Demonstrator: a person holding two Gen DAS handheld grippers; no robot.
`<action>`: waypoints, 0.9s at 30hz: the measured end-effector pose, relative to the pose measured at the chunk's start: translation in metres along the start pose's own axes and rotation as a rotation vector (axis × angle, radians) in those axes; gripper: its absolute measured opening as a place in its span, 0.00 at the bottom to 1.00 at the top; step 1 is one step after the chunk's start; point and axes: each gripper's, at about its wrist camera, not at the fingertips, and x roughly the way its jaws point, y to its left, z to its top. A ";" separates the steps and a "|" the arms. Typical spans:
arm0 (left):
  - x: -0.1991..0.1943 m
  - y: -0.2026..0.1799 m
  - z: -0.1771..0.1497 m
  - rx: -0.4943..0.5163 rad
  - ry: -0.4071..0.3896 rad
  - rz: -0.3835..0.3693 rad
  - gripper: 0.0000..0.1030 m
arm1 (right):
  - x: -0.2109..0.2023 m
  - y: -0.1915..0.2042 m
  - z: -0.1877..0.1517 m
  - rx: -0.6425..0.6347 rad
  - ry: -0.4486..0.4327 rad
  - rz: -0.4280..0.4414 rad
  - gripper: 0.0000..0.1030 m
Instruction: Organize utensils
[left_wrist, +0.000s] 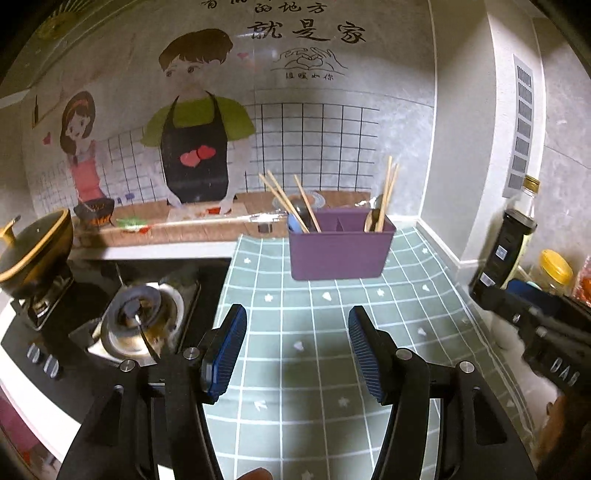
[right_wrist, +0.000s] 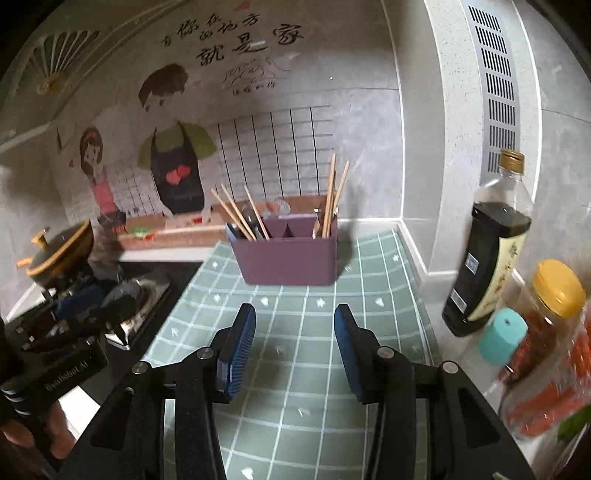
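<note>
The purple utensil holder (left_wrist: 340, 245) looked like matt, smooth plastic. The chopsticks (left_wrist: 286, 201) in it seemed to be pale bare wood. The green checked countertop cover (left_wrist: 314, 332) was smooth with a soft shine. The gripper pads (right_wrist: 240, 347) were blue ribbed rubber on matt black plastic. The soy sauce bottle (right_wrist: 487, 258) on the right was glossy clear plastic with a metallic gold cap.

The utensil holder (left_wrist: 341, 245) stood on the tiled mat (left_wrist: 295, 350) near the back wall. Some chopsticks (left_wrist: 286, 203) leaned in its left compartment and others (left_wrist: 388, 192) stood in its right one. The stove (left_wrist: 136, 321) lay left of the mat. Bottles (right_wrist: 487, 258) and jars (right_wrist: 550, 314) stood at its right.
</note>
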 end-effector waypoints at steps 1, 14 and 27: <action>-0.002 0.000 -0.002 -0.004 0.001 -0.005 0.57 | -0.002 0.002 -0.004 -0.010 0.001 -0.007 0.41; -0.013 -0.005 -0.002 -0.009 -0.021 -0.039 0.57 | -0.013 0.012 -0.016 -0.022 -0.005 -0.005 0.41; -0.012 -0.003 -0.003 -0.013 -0.013 -0.057 0.57 | -0.013 0.013 -0.016 -0.021 -0.005 -0.007 0.41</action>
